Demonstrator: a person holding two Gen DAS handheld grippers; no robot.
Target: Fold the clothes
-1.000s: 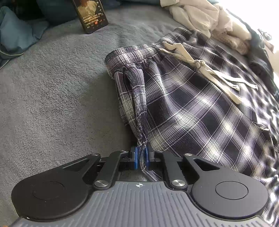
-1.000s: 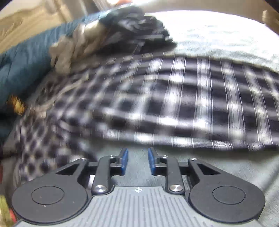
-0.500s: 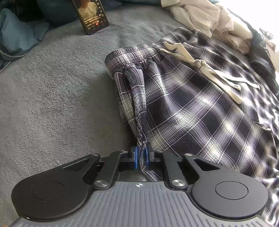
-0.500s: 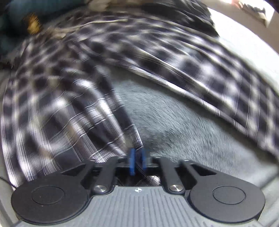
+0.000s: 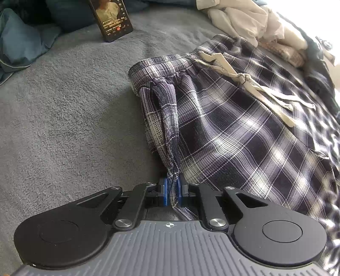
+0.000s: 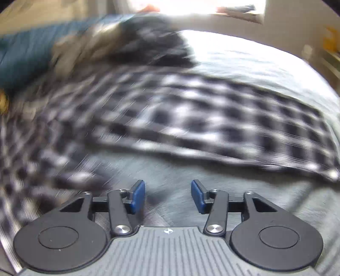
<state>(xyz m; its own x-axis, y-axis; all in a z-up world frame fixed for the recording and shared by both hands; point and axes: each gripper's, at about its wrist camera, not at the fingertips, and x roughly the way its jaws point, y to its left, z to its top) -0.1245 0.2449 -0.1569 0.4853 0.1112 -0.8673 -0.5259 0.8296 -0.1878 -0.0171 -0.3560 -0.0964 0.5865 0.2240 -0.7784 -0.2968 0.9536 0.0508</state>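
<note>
Plaid pants (image 5: pixel 233 127) lie spread on the gray bed (image 5: pixel 63 116), filling the middle and right of the left view. The left gripper (image 5: pixel 172 191) has its fingers shut tight on a bunched side edge, likely to pull that side over for a fold. The right gripper (image 6: pixel 167 195) has its fingers wide apart, holding nothing, near the pant leg. A phone (image 5: pixel 112 19) stands at the upper left; its writing is too small to read.

One plaid trousers (image 5: pixel 244 135), one phone (image 5: pixel 111 18), two grippers: left gripper (image 5: pixel 172 192), right gripper (image 6: pixel 167 196).
</note>
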